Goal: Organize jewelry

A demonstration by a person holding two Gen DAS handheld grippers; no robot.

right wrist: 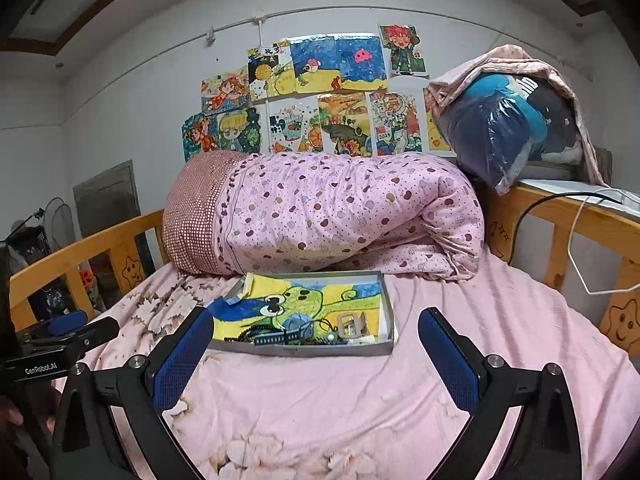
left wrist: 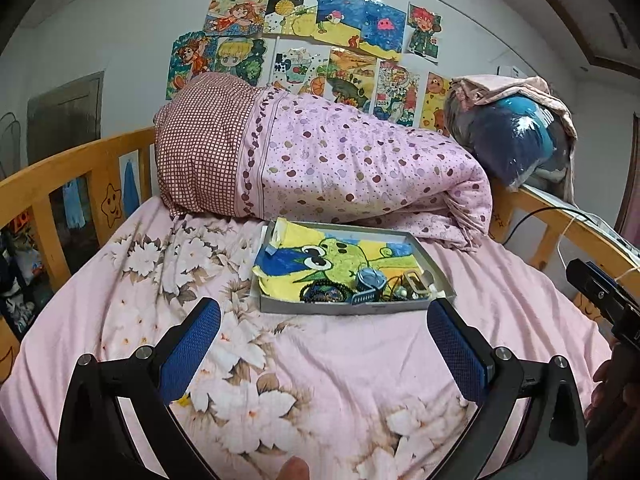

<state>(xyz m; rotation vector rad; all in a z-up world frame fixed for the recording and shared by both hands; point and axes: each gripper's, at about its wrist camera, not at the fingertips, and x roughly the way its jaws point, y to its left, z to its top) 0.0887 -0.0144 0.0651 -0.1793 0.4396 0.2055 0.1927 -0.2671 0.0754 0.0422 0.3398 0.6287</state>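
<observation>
Left wrist view: tray (left wrist: 344, 307) ahead between spread left gripper (left wrist: 324, 322) fingers

My left hand-held gripper (left wrist: 324, 344) has matt black plastic arms and blue, dimpled rubbery pads (left wrist: 192, 348). The bedsheet (left wrist: 340, 360) is soft matt cotton cloth. The tray (left wrist: 344, 307) looks like dull grey card, lined with crayoned paper (left wrist: 320, 256). The bed rail (left wrist: 60, 176) is smooth varnished wood.
</observation>
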